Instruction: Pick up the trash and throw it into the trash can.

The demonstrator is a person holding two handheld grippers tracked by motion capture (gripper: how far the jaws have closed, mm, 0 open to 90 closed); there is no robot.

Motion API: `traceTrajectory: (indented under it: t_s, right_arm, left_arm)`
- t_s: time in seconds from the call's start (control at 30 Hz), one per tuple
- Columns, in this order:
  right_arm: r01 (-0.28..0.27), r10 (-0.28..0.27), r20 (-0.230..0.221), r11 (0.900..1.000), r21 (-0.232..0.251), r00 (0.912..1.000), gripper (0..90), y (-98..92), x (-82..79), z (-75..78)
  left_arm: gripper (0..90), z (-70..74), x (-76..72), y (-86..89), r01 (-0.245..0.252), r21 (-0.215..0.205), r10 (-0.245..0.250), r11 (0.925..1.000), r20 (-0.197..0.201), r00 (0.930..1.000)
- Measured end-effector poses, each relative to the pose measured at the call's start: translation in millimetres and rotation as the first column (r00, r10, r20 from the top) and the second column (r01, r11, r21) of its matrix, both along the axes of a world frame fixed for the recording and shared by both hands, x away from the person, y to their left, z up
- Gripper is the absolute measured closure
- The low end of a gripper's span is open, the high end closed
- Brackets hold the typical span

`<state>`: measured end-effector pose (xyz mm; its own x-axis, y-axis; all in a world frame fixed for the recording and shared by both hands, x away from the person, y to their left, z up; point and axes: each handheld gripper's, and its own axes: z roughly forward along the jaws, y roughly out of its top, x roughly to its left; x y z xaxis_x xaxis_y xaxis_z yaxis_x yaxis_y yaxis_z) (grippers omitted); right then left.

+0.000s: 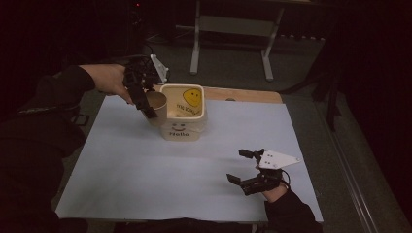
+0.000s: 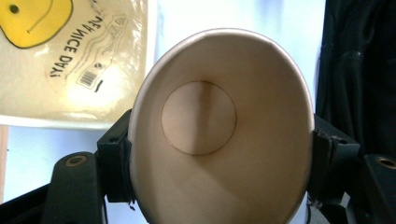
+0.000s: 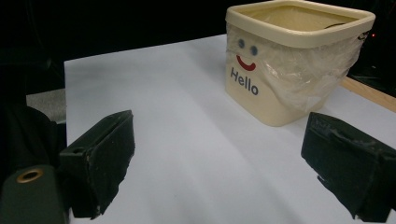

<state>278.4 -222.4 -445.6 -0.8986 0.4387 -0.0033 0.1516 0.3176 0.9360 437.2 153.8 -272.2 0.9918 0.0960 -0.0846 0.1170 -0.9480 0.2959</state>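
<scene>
left gripper (image 1: pixel 145 104): fingers clamped on paper cup (image 1: pixel 156 103), tilted beside lined bin (image 1: pixel 183 127) | right gripper (image 1: pixel 247 167): fingers wide apart, empty, over white surface (image 1: pixel 145 179)

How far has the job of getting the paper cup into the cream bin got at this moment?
Done: the left gripper is shut on the paper cup, lifted beside the cream bin, which already has a plastic liner. In hand: the cup hangs at the bin's left rim, tilted. Left: moving it over the opening and letting go. The right gripper rests open on the table.
</scene>
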Motion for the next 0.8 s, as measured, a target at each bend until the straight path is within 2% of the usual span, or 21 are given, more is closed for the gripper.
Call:
traceTrajectory:
  t_s: [0.23,0.37,0.8]
  right_arm:
    - [0.0,0.0,0.0,1.0,0.001,1.0,9.5,-0.6,-0.1,-0.2]
    - [-0.001,0.001,0.0,1.0,0.0,1.0,9.5,-0.7,0.0,-0.3]
    - [-0.005,0.005,-0.005,1.0,0.003,1.0,9.5,-0.5,0.6,-1.1]
  left_arm:
    - [28.2,1.9,7.9,-9.8,0.015,-0.008,-0.015,0.9999,0.005,0.9999]
    - [28.3,3.4,11.8,-13.8,0.014,-0.018,-0.014,0.9997,-0.008,0.9999]
    - [28.3,14.6,21.2,-26.0,0.036,-0.027,-0.036,0.999,0.014,0.9993]
